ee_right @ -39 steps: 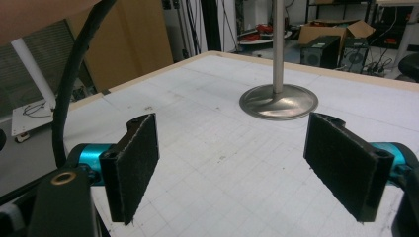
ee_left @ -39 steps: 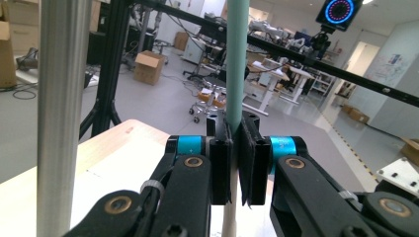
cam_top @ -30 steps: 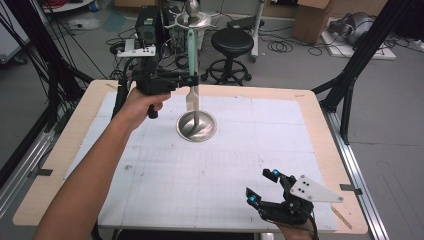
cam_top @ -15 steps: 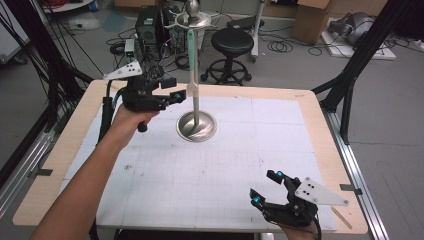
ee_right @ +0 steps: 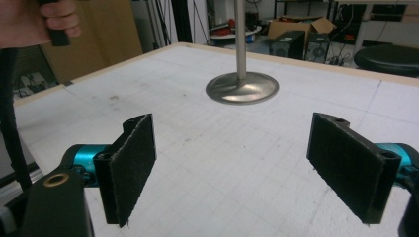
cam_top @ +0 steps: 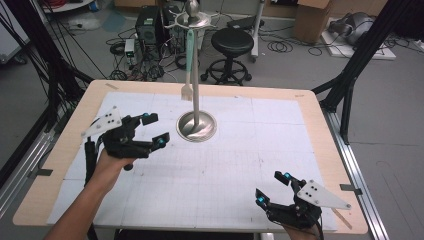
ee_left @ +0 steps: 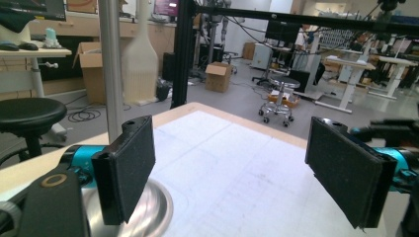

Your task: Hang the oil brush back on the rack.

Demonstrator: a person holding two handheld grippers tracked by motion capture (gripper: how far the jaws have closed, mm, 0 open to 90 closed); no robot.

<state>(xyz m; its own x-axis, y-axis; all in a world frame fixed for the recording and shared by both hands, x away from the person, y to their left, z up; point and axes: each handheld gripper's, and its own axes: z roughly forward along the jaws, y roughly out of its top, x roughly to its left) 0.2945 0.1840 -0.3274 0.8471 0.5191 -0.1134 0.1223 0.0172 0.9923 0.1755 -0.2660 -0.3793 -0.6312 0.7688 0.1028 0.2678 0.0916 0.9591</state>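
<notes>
Two grippers sit low over the bench, both with jaws apart and nothing between them. From the high view, the left gripper is at the left of the white mat, just beside the metal stand, its jaws having just been opening. The right gripper is near the front right corner, well apart from the stand.

That high view shows the stand's top ring with a pale green spatula hanging from it beside the pole, off the bench. The left gripper view shows a blurred pale blade beyond the pole; the right gripper view takes in the stand's round base and the other hand.

Open mat lies between the two grippers and across the right half.
</notes>
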